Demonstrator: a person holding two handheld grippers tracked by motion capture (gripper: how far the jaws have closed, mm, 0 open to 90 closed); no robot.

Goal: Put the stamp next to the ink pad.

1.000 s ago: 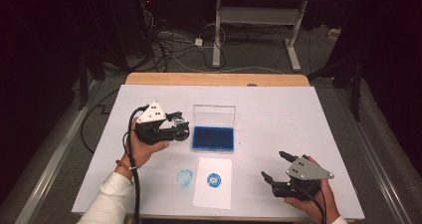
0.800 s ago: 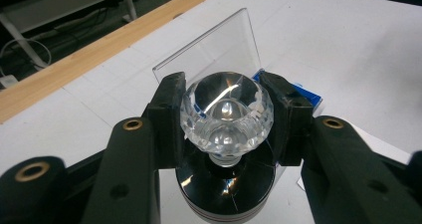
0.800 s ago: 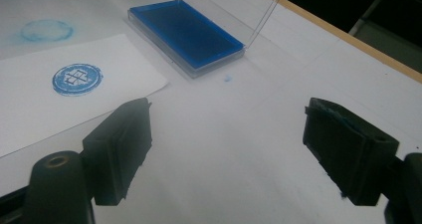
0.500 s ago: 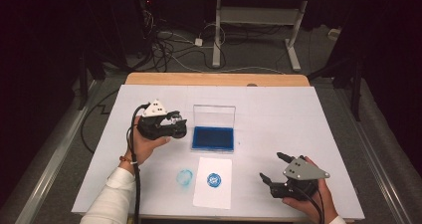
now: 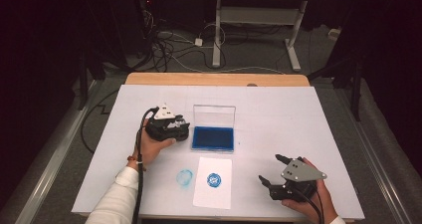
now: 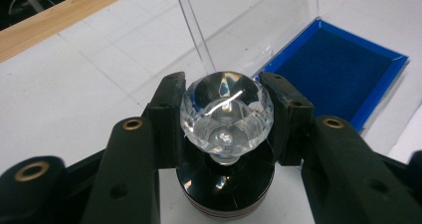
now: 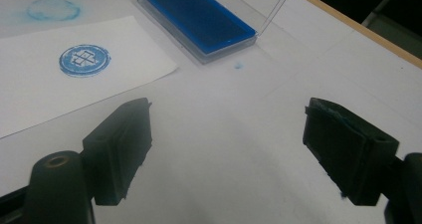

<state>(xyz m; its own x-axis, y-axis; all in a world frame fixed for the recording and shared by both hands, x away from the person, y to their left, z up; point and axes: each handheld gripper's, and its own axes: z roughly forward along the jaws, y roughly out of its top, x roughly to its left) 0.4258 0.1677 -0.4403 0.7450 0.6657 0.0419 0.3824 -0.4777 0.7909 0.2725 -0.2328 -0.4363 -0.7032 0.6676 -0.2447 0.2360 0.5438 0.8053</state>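
Note:
My left gripper [image 5: 180,128] is shut on a stamp [image 6: 226,115], its pads pinching the clear faceted knob above the round black base. It hovers low over the white table, just left of the blue ink pad [image 5: 214,138] [image 6: 338,72], whose clear lid stands open. A white sheet [image 5: 213,181] near the front edge carries a round blue stamp print [image 5: 214,179] [image 7: 84,59]. My right gripper [image 5: 269,168] [image 7: 226,144] rests at the front right, open, with nothing between its jaws; it points toward the sheet and the ink pad [image 7: 196,17].
A faint blue ring smudge [image 5: 185,177] [image 7: 52,8] marks the table cover left of the sheet. A wooden table edge [image 5: 214,78] runs along the back. Cables and a desk frame lie on the dark floor beyond.
My left gripper has sunk a little toward the table with the stamp still in it. The right gripper has stayed where it was.

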